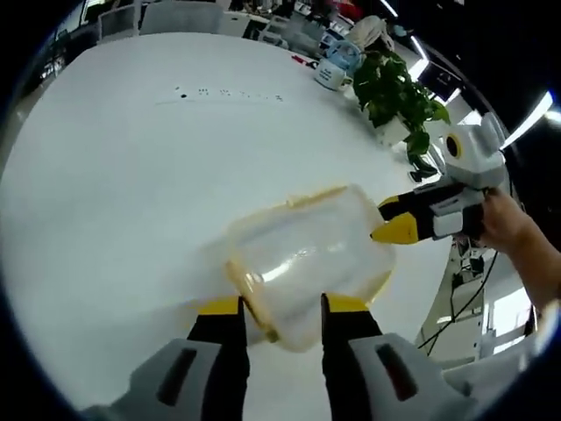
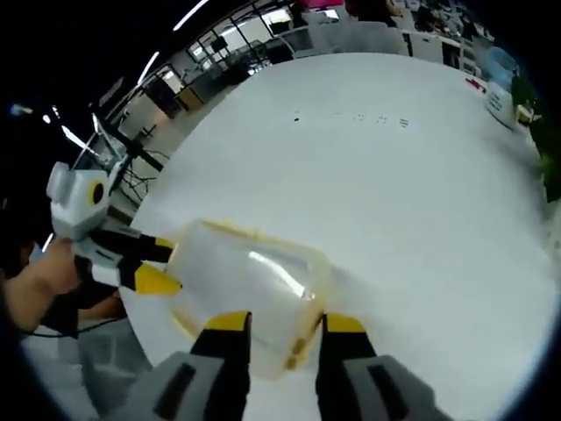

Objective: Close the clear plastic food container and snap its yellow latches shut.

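The clear plastic container with yellow trim lies on the white table. Its lid looks to be on. My left gripper is open, and the container's near end sits between its yellow-tipped jaws. A yellow latch shows at that end. My right gripper comes in from the right, held by a hand, with its tips at the container's far end. In the right gripper view the container lies between the open right gripper jaws. The left gripper meets its left end.
A potted plant and a blue-and-white mug stand at the table's far right edge. Small dark marks dot the tabletop. The table edge runs just past the container. Office desks and chairs lie beyond.
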A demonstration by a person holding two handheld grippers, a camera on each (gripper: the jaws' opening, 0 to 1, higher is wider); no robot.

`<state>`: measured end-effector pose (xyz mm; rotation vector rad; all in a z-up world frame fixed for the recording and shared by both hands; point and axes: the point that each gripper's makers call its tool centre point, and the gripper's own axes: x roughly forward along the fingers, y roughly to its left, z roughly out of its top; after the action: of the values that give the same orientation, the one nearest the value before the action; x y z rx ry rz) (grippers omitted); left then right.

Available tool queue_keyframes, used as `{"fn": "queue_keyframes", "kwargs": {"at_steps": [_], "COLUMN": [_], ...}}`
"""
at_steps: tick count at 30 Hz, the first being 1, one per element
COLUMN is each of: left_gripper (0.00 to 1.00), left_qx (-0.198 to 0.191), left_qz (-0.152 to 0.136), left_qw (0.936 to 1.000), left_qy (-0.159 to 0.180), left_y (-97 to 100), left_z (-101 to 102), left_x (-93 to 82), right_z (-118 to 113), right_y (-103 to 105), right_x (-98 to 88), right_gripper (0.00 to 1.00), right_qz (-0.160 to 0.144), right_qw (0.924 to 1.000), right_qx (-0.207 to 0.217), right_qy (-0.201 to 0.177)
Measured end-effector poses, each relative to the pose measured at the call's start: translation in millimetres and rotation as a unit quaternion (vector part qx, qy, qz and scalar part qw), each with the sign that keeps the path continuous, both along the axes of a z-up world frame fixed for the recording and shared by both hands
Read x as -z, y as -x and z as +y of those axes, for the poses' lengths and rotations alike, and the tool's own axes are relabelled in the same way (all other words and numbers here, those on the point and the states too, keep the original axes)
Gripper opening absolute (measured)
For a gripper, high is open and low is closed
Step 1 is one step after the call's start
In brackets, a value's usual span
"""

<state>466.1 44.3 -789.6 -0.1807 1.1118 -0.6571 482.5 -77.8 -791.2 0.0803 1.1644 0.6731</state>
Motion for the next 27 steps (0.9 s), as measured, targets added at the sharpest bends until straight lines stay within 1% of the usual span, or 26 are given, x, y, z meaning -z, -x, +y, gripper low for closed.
{"fn": "queue_keyframes", "kwargs": {"at_steps": [1,4,5,8,13,17,22,23,27], "left_gripper": [0.29,0.29,0.29,0.29,0.30,0.30,0.30,0.30,0.31], "left_qx": [0.001,0.003,0.005,0.010,0.015,0.026,0.027,0.027,0.029], "left_qz": [0.000,0.004,0.013,0.012,0.012,0.011,0.012,0.010,0.010], "left_qw": [1.0000,1.0000,0.9999,0.9998,0.9997,0.9995,0.9995,0.9995,0.9995], "left_qy": [-0.001,-0.004,-0.009,-0.013,-0.012,-0.013,-0.011,-0.009,-0.010], "left_y": [1.9,4.1,4.2,5.0,3.8,3.2,1.9,1.0,0.3], "left_z": [-2.7,-1.7,-0.9,-0.1,0.4,0.6,1.1,1.6,0.8], "left_x": [4.5,6.3,7.9,7.9,7.7,7.6,7.9,8.3,7.3], "right_z": [0.0,-1.6,-1.9,-3.1,-4.7,-4.9,-4.5,-5.0,-5.4], "right_y": [-1.0,3.2,3.4,6.6,12.2,17.1,17.4,20.3,19.7], "right_x": [-1.0,0.9,0.8,2.5,4.5,4.2,4.8,5.0,5.3], "right_gripper": [0.26,0.26,0.26,0.26,0.26,0.26,0.27,0.27,0.27], "right_qz": [0.001,0.003,0.004,0.009,0.002,0.003,0.005,0.004,0.000], "right_qw": [1.0000,1.0000,1.0000,0.9998,0.9996,0.9994,0.9988,0.9986,0.9983], "right_qx": [-0.001,0.003,0.004,0.016,0.028,0.034,0.050,0.053,0.057], "right_qy": [0.002,0.001,0.003,0.002,-0.002,-0.001,-0.003,-0.002,-0.005]}}
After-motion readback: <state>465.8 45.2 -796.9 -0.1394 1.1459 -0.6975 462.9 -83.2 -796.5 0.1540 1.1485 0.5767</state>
